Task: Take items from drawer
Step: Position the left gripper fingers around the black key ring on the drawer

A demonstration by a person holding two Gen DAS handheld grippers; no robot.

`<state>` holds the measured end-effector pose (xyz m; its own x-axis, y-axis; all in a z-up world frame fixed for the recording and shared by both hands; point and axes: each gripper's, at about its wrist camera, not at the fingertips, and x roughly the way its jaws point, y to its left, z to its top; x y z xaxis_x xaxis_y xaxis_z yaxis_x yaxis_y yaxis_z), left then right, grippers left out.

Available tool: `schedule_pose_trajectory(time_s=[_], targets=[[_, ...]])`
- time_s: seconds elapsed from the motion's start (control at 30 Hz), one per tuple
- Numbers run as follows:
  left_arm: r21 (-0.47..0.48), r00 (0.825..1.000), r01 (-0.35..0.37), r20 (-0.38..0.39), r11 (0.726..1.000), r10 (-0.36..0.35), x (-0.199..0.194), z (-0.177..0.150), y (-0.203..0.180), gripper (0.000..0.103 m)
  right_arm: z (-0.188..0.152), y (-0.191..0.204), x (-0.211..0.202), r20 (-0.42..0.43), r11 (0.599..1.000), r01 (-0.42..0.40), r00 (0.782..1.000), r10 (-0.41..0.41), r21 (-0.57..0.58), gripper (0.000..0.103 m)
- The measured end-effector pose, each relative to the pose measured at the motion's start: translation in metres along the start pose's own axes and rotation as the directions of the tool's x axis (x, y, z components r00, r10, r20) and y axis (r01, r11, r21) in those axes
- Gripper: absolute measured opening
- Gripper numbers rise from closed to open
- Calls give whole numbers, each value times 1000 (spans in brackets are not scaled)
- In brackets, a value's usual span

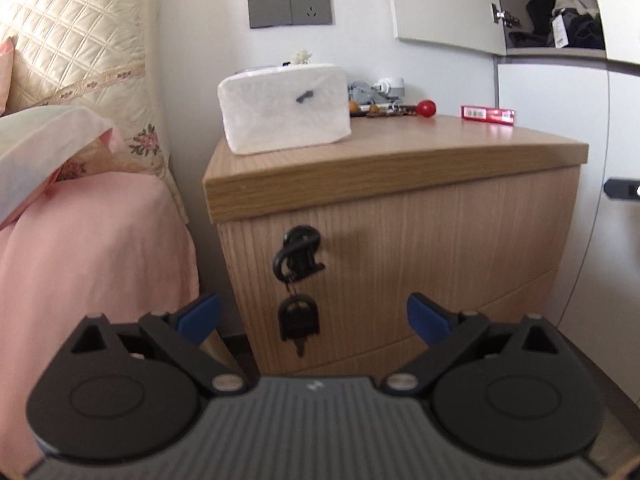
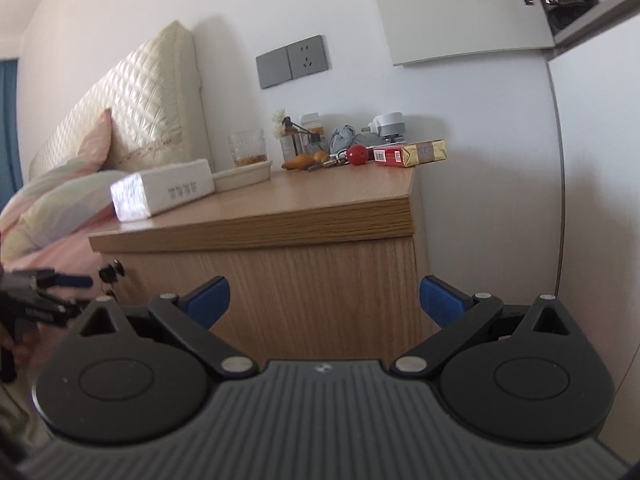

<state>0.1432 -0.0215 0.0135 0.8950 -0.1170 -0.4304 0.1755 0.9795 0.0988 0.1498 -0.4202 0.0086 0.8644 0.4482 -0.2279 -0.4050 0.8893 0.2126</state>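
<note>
left gripper (image 1: 314, 314): spread wide, holding nothing, facing the drawer (image 1: 400, 264)
right gripper (image 2: 324, 298): spread, holding nothing
drawer: seemingly closed, key (image 1: 299, 322) hanging

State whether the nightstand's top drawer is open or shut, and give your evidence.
Shut. The drawer front sits flush under the nightstand top, and its key still hangs in the lock.

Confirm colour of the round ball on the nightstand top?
Red: the small glossy red ball beside the red carton, clearest in the right wrist view.
</note>
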Motion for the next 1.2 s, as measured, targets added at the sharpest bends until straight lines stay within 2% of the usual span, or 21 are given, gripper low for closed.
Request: schedule_pose_trajectory(time_s=[0.33, 0.5, 0.57, 0.67, 0.77, 0.97, 1.13, 1.2], targets=[[33, 996, 75, 42, 997, -76, 19, 1, 19, 100, -2, -28, 27, 13, 1000, -17, 1000, 16, 14, 103], [22, 996, 68, 51, 997, -69, 28, -4, 27, 96, 1, -33, 36, 32, 1000, -4, 999, 4, 11, 103], [43, 996, 79, 47, 996, -81, 31, -6, 27, 92, 4, -34, 40, 32, 1000, -9, 999, 9, -3, 103], [48, 993, 109, 48, 993, -111, 29, -7, 26, 91, 4, -35, 43, 33, 1000, -13, 999, 14, -20, 103], [41, 992, 112, 55, 993, -115, 28, -6, 27, 91, 1, -35, 49, 17, 999, -7, 1000, 8, -50, 103], [28, 993, 97, 65, 995, -98, 28, -2, 30, 81, -4, -36, 54, 26, 998, -25, 999, 27, -51, 103], [24, 993, 89, 70, 996, -90, 25, 0, 30, 79, -4, -31, 57, 29, 996, -60, 998, 62, -60, 99], [33, 994, 84, 70, 996, -87, 25, 0, 29, 79, -4, -30, 56, 31, 995, -84, 996, 86, -62, 93]])
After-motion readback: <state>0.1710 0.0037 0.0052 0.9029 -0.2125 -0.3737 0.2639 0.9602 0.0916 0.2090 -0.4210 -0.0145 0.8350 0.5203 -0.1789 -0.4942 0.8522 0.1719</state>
